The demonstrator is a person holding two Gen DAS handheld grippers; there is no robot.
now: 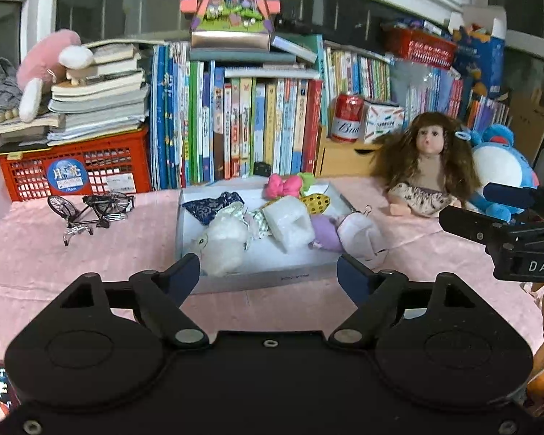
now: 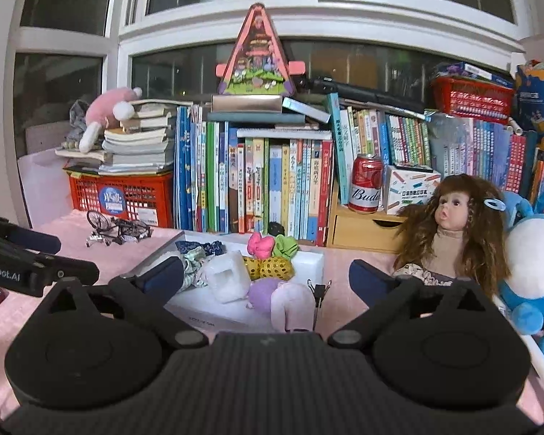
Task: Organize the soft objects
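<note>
Left wrist view: white box (image 1: pixel 290 273) lies on the pink cloth (image 1: pixel 90 253), the landmark for every place below.
Left gripper (image 1: pixel 268 272): jaws spread wide, nothing between them; blue pads stand over the box's near corners, touching no toy.
Right gripper (image 2: pixel 266 277): jaws spread wide and empty, pointed at the box from its right; its left pad shows before the box's near left edge, its right pad before the doll.
White plush (image 1: pixel 223 244): in the box, near left corner.
Foam block (image 1: pixel 288 223): in the box, middle, tilted.
Purple plush (image 1: pixel 324 232): in the box, right of the foam block, touching the lilac plush.
Lilac plush (image 1: pixel 361 237): on the box's right rim, partly hanging over it.
Blue cloth (image 1: pixel 210 208): in the box, far left.
Pink bow (image 1: pixel 283 185): at the box's far edge; a green bow (image 2: pixel 285 246) just beside it.
Yellow dotted bow (image 2: pixel 270 267): in the box, behind the purple plush.
Binder clip (image 2: pixel 319 291): at the box's right edge, beside the lilac plush.
Doll (image 1: pixel 426 165): seated right of the box, apart from it.
Blue plush (image 2: pixel 536 264): right of the doll.
Toy bicycle (image 1: pixel 90 210): left of the box, well apart.
Books (image 1: pixel 243 123): upright row behind the box.
Can (image 1: pixel 346 117): behind the box to the right, on a wooden drawer.
</note>
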